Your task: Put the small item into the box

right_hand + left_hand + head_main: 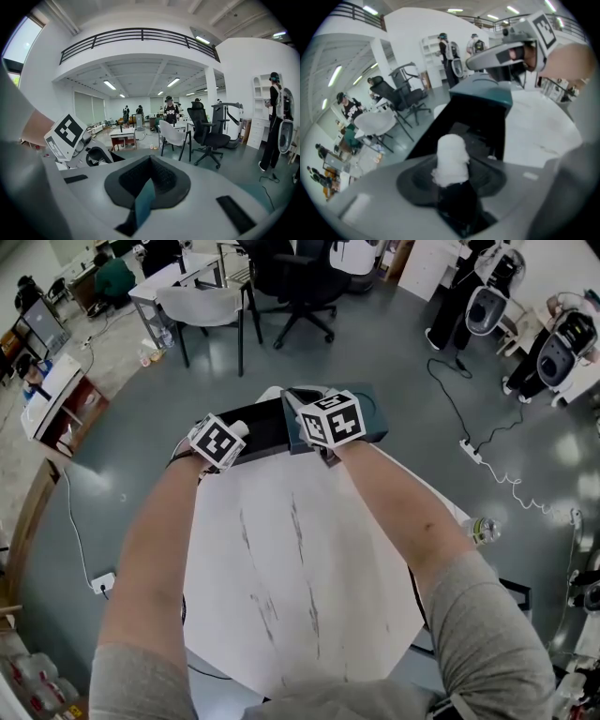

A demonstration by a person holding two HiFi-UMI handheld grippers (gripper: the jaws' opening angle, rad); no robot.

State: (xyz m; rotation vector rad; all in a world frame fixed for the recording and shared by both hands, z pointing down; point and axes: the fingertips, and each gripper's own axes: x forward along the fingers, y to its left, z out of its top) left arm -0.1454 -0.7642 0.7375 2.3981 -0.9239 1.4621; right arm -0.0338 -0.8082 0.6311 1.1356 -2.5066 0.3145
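My left claw [452, 199] grips the white lump [452, 159] by its near end above the box [468, 117]. It seems light and squashy, so I hold it gently. My right claw [148, 183] pinches the lid [142, 208].

Forearms [159, 549] outstretched; left gripper [452, 187] jaws on small item [451, 157]; right gripper [147, 183] jaws on teal lid [143, 206]

Small item [451, 157] white. Box [474, 119] black inside, lid [485, 91] teal. Table [300, 596] white w/ faint grey streaks. Marker cubes [330, 420] white w/ black square patterns. Floor [394, 343] blue-grey, sleeves [497, 634] grey, office chair [300, 277] black.
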